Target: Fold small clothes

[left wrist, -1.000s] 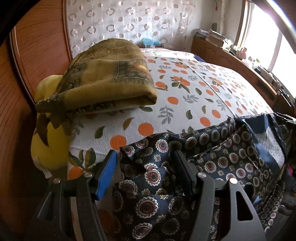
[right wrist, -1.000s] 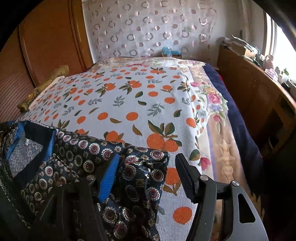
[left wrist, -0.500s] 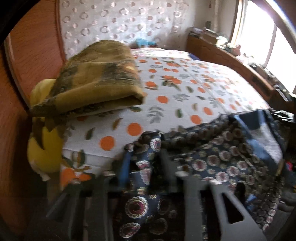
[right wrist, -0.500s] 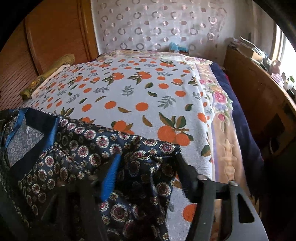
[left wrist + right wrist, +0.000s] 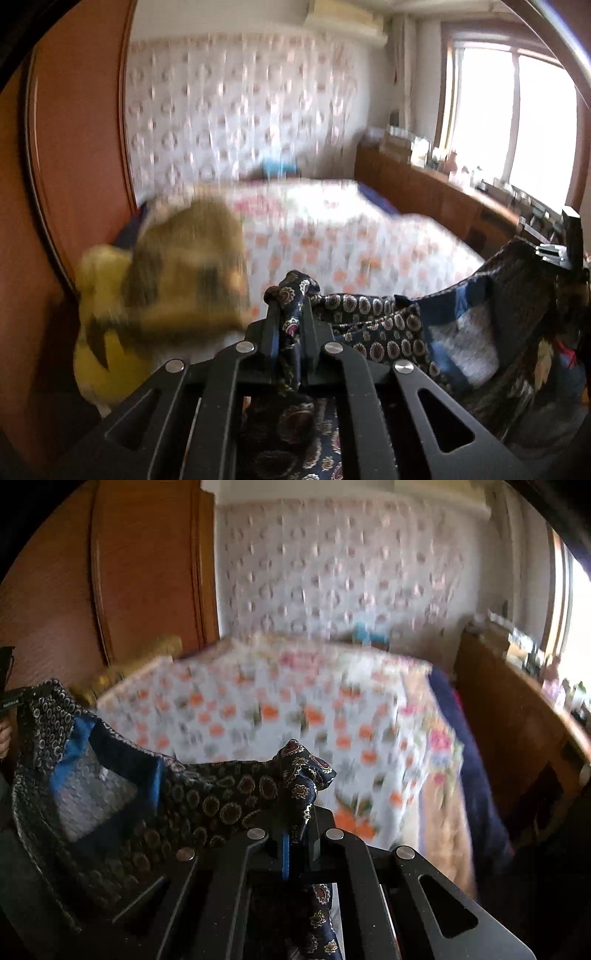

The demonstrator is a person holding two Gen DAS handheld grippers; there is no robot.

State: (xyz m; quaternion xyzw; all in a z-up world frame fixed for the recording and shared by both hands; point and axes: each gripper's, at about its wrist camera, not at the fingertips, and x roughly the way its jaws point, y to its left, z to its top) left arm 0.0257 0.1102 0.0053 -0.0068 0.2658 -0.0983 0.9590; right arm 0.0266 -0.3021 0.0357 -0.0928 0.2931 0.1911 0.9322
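A dark navy garment with round medallion print and a blue inner band hangs stretched between my two grippers, lifted off the bed. In the left wrist view my left gripper (image 5: 290,325) is shut on one bunched corner of the garment (image 5: 373,325), which sags to the right toward the other gripper. In the right wrist view my right gripper (image 5: 299,812) is shut on the other corner of the garment (image 5: 207,794), which sags to the left. The bedspread (image 5: 295,716), white with orange fruit print, lies below and ahead, blurred.
A folded olive-gold blanket (image 5: 184,266) on a yellow pillow (image 5: 99,354) sits at the bed's left side by the wooden headboard (image 5: 74,147). A wooden sideboard (image 5: 517,716) with clutter runs along the right under the window. A patterned curtain (image 5: 351,572) hangs behind.
Both grippers have shut on the garment's corners and lifted it up off the bed. Both views now look higher, toward the curtain and wall.
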